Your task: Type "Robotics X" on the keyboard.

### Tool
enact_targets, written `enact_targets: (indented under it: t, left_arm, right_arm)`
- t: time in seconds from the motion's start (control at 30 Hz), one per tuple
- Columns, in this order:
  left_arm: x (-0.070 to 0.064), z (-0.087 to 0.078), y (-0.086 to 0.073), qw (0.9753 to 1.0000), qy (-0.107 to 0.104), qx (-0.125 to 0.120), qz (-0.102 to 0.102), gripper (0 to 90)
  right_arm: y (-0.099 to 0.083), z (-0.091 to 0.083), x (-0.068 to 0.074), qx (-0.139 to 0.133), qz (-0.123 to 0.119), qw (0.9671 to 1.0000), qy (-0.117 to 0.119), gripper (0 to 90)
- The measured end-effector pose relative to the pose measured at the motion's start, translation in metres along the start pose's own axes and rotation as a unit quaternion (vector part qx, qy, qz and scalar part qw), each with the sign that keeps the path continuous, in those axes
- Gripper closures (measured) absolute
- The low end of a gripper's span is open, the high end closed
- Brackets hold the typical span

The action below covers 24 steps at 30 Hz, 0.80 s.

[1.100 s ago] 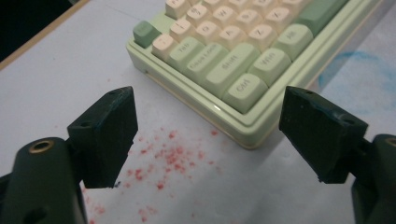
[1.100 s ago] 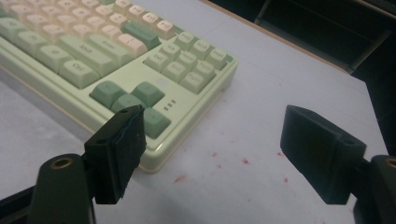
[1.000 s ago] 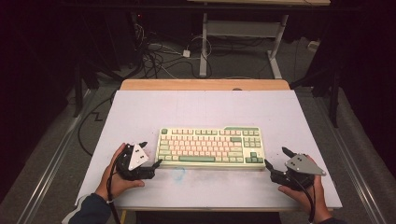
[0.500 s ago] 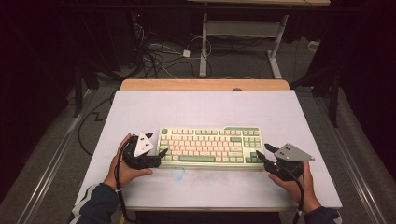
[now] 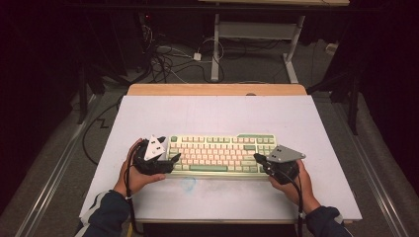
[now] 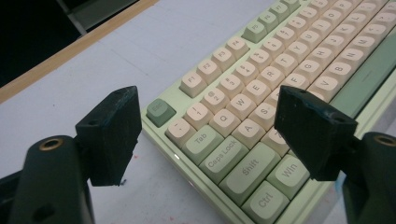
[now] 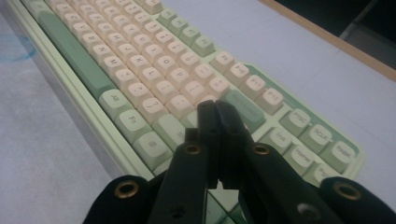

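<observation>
- Seen from the high view, a keyboard [image 5: 220, 154] lies flat near the front middle of a white table [image 5: 217, 113], long side facing the person. The left gripper [image 5: 174, 159] sits at the keyboard's left end, and the right gripper [image 5: 257, 158] at its right end, each held in one hand (forearms enter from the bottom edge).
- Along the left gripper view, the left gripper [image 6: 208, 128] has its jaws spread wide, one to the outside of the keyboard [image 6: 280, 84] over bare table [image 6: 84, 60], the other over the keys near the Shift and Win corner. Nothing sits between them but the keyboard's left corner, not yet gripped.
- Along the right gripper view, the right gripper [image 7: 215, 109] has its jaws pressed together, holding nothing, tips poised just above the keys at the keyboard's [image 7: 154, 70] right end. Whether they touch a key I cannot tell.
- Judgement: the step in hand looks like lining up on the keyboard, either to press a key with the closed right tips or to take the board by its ends. The next move calls for a small, straight descent onto one key, without clipping its neighbours.
</observation>
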State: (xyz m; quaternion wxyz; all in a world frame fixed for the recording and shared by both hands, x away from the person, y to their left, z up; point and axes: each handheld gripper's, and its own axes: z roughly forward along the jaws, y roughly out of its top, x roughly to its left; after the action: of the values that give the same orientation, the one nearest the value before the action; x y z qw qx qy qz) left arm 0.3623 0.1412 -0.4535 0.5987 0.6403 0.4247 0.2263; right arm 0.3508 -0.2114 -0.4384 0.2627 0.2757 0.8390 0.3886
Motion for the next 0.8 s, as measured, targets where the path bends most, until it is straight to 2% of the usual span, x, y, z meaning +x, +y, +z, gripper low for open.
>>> enact_targets:
  t: [0.23,0.4,0.57,0.63,0.8]
  left_arm:
    - [-0.006,0.01,0.004,0.9999,-0.011,-0.002,-0.002,23.4]
    - [-0.01,0.016,0.005,0.9999,-0.016,-0.001,-0.001,23.8]
    - [-0.012,0.018,0.003,0.9998,-0.02,0.006,0.0,24.8]
    - [-0.012,0.016,0.001,0.9997,-0.02,0.01,0.002,26.7]
    - [-0.011,0.007,-0.002,0.9996,-0.025,0.016,-0.002,38.1]
  right_arm:
    - [0.002,0.016,0.005,0.024,-0.008,0.9995,0.016,90.0]
    - [-0.001,0.023,0.006,0.041,-0.011,0.9989,0.018,90.0]
    - [-0.003,0.023,0.005,0.04,-0.009,0.999,0.018,90.0]
    - [-0.005,0.025,0.006,0.041,-0.013,0.9989,0.018,90.0]
    - [-0.007,0.025,0.006,0.038,-0.012,0.999,0.021,90.0]
